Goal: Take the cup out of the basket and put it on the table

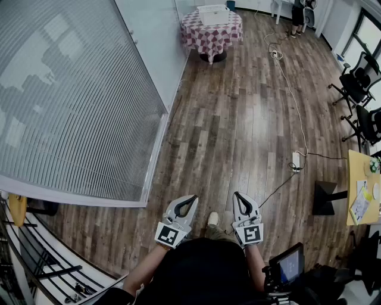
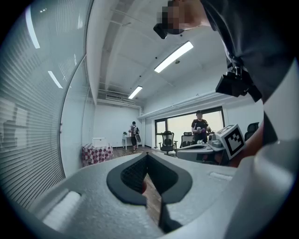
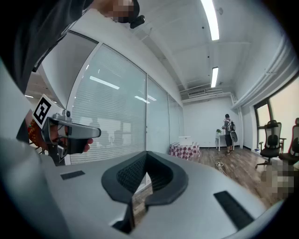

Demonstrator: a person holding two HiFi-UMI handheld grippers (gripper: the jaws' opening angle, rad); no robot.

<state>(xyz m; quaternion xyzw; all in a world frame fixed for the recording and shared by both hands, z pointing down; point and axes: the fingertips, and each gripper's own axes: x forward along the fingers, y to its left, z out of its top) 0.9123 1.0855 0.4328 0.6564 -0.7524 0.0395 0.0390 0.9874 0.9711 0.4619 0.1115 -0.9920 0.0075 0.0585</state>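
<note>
Blinds-covered glass wall (image 1: pixel 71 89) on my left. My left gripper (image 1: pixel 193 199) – 2 jaws pressed together, nothing between them. Far ahead, the checked-cloth table (image 1: pixel 211 33) carries the white basket (image 1: pixel 213 14); the cup is too far off to make out. My right gripper (image 1: pixel 237 195) – jaws together too, empty.

brown wood-plank floor (image 1: pixel 238 119), red-and-white checked cloth (image 1: pixel 211 37), white box (image 1: pixel 213 14), pale grey striped blinds (image 1: pixel 65 89), light grey left claw (image 1: pixel 191 198) and right claw (image 1: pixel 237 195), black-and-white square markers (image 1: pixel 169 234), black chairs (image 1: pixel 357 89), yellow surface (image 1: pixel 356 173)
</note>
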